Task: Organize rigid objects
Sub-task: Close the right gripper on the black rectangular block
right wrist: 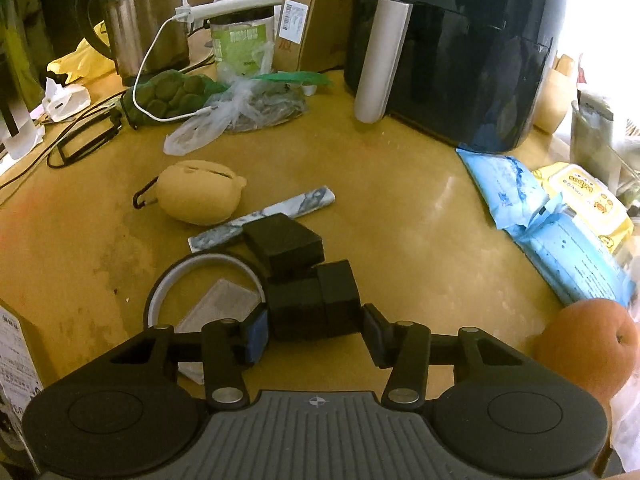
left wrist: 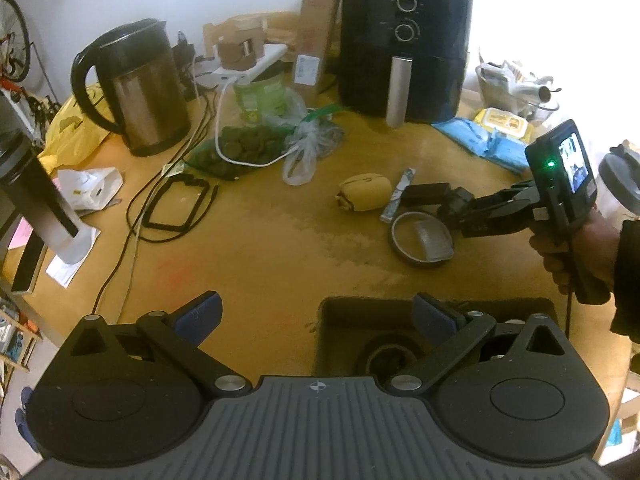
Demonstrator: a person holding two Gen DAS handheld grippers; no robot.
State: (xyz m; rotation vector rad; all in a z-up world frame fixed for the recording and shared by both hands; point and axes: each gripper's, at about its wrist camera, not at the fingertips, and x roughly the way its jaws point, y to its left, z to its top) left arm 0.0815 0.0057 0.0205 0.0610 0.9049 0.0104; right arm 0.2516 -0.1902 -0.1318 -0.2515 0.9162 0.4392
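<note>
Right gripper point(right wrist: 316, 334): fingers narrowed around a small black block point(right wrist: 312, 300). The left pad point(right wrist: 256, 334) looks in contact with the block's side; the right pad point(right wrist: 378, 332) shows a thin gap or only just touches, so I cannot call the grip firm.

The block sits on the counter point(right wrist: 400, 208), touching a second black box point(right wrist: 284, 240) just beyond it and pressed against the rim of a tape ring point(right wrist: 208, 276) on its left. A striped flat bar point(right wrist: 264, 218) and a tan pouch point(right wrist: 200, 192) lie farther out.

Left gripper point(left wrist: 316, 316): fingers wide, nothing between them, hovering over the near edge of the counter above a dark open bin point(left wrist: 348, 328), likely the destination.

Judged step: securing the block.

To do it well:
- seat both pads squarely on opposite faces before lifting;
- lift straight up so the neighbouring box and tape ring are not dragged;
- keep the left gripper clear of the bin mouth.
</note>
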